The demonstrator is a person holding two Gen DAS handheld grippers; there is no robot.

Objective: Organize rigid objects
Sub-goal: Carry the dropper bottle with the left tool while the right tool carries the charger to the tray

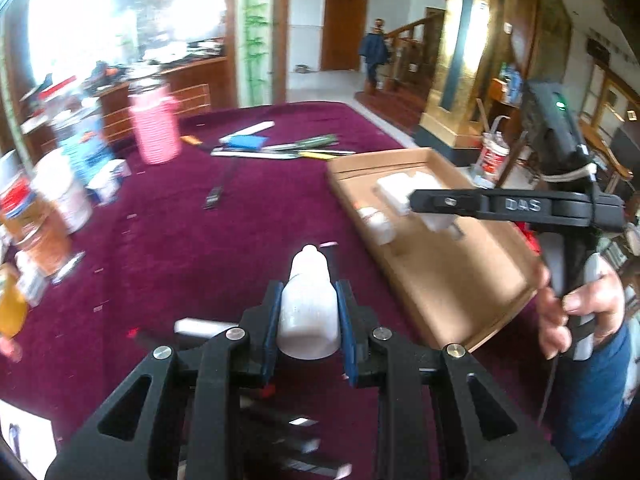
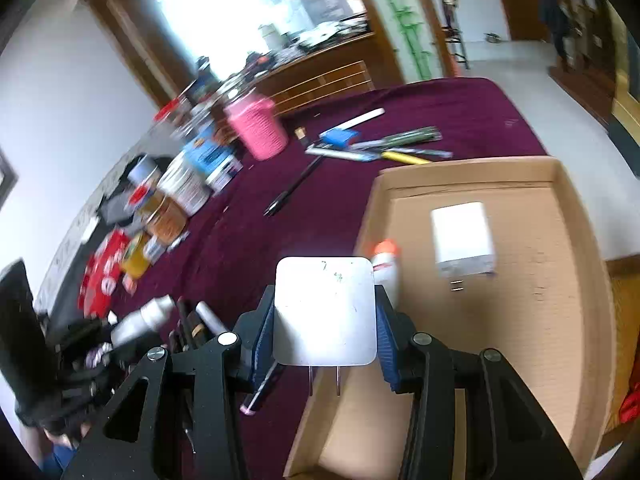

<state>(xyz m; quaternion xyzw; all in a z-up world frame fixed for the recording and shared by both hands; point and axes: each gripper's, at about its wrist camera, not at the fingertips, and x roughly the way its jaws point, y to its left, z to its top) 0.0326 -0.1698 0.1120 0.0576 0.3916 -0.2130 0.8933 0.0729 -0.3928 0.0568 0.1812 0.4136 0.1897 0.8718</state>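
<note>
I had both tongs loaded and the job was partly done. My left tongs (image 1: 308,312) were closed on a small white dropper bottle (image 1: 307,304), its nozzle pointing away from me, carried above the table (image 1: 160,240) just short of the cardboard tray (image 1: 460,280). My right tongs (image 2: 326,320) were clamped on a white plug adapter (image 2: 325,310), prongs hanging down, over the tray's near corner (image 2: 360,420).

Inside the tray already lay another white adapter (image 2: 462,240) toward the far side and a little bottle with an orange cap (image 2: 386,264) near the left wall. So I judged two items were sorted and two more were about to go in.

Plenty was left outside the tray: a black pen (image 2: 294,188) just beyond its left wall, a row of pens and rulers (image 2: 384,148) past its far wall, a pink cup (image 2: 258,128) farther off, and a crowd of jars and boxes (image 2: 180,192) well to the left. More pens and a white bottle (image 2: 140,318) lay left of the tray's near corner. I reckoned I was well under halfway.
</note>
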